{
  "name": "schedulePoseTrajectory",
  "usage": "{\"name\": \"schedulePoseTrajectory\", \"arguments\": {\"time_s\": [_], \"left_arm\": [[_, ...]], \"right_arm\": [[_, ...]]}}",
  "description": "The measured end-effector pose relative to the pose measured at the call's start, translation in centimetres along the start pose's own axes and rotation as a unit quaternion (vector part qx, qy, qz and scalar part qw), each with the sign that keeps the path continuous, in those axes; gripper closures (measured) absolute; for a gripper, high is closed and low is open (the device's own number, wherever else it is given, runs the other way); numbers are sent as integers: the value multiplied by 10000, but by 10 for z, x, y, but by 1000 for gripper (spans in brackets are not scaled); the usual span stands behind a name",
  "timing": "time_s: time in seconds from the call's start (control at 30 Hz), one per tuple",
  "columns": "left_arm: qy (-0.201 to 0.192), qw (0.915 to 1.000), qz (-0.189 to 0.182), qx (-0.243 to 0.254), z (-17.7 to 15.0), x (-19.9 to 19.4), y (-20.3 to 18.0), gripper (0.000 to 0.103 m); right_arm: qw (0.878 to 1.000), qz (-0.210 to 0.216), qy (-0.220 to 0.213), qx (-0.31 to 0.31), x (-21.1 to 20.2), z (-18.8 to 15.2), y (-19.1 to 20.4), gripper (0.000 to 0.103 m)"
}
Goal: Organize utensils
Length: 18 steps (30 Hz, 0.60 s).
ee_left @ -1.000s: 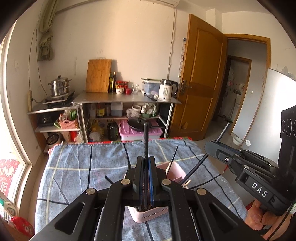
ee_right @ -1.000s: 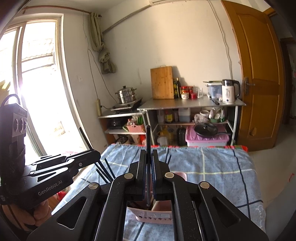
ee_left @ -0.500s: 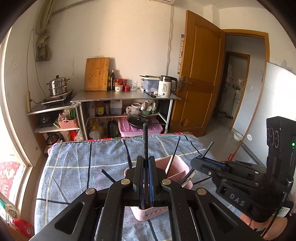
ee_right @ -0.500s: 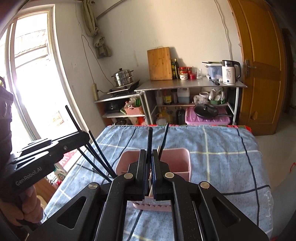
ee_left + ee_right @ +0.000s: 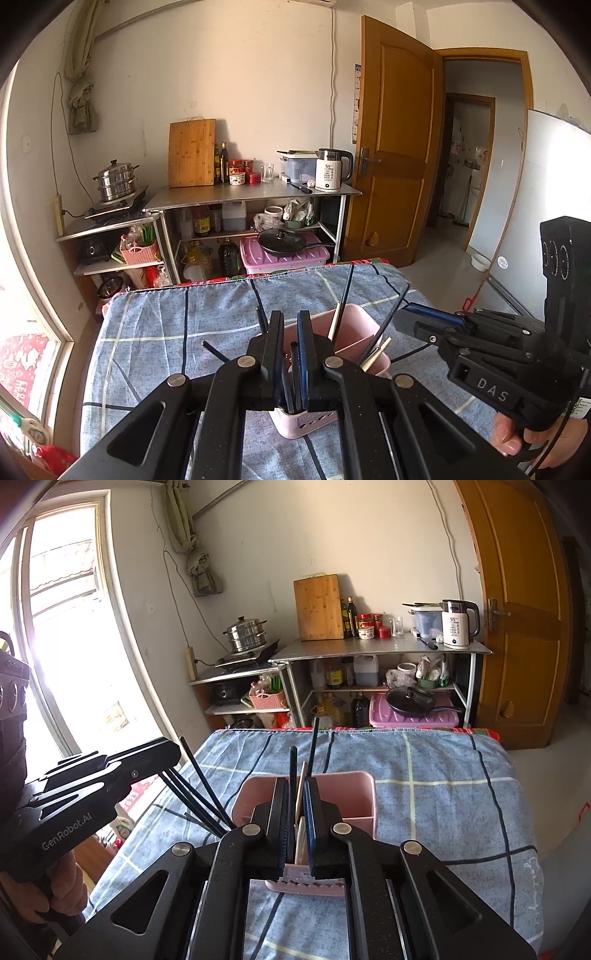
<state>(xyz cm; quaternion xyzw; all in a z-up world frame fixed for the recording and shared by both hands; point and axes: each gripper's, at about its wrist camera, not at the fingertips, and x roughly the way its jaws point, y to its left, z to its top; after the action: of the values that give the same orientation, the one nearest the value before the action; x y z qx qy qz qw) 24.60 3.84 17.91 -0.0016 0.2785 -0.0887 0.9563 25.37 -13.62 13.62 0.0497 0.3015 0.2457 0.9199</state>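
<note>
Here, the checked cloth point(image 5: 147, 332) covers the table and carries the pink caddy point(image 5: 354, 321), the landmark for all that follows.

Your left gripper point(image 5: 289, 318) hangs just above the caddy's near-left corner, pointing down into it. Its jaws are closed to a slit on the left stick point(image 5: 293, 354), a dark chopstick standing near upright with its lower end inside the caddy.

Your right gripper point(image 5: 295, 786) hangs just above the caddy's near wall. Its jaws are opening, and the right stick point(image 5: 293, 768) stands between them without the pads pressing on it, its foot also in the caddy.

Other sticks point(image 5: 345, 295) lean against the caddy's far side.

The relation that matters is that each held stick's long axis runs up through its jaws and straight down into the caddy, directly under the fingertips. Both hands are about equally near. Judged from this, the drop is all but made. Withdraw upward along the sticks so that you do not tip the caddy.
</note>
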Motion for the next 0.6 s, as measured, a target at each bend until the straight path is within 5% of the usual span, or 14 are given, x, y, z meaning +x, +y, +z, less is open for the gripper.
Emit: {"name": "schedulePoseTrajectory", "arguments": {"time_s": [0.17, 0.6], "left_arm": [[-77, 10000, -24, -58, 0, -9, 3, 83], [-399, 9987, -18, -311, -32, -58, 10, 81]], "right_arm": [[10000, 11, -76, 13, -9, -1, -1, 94], [9995, 132, -257, -89, -44, -19, 3, 93]]}}
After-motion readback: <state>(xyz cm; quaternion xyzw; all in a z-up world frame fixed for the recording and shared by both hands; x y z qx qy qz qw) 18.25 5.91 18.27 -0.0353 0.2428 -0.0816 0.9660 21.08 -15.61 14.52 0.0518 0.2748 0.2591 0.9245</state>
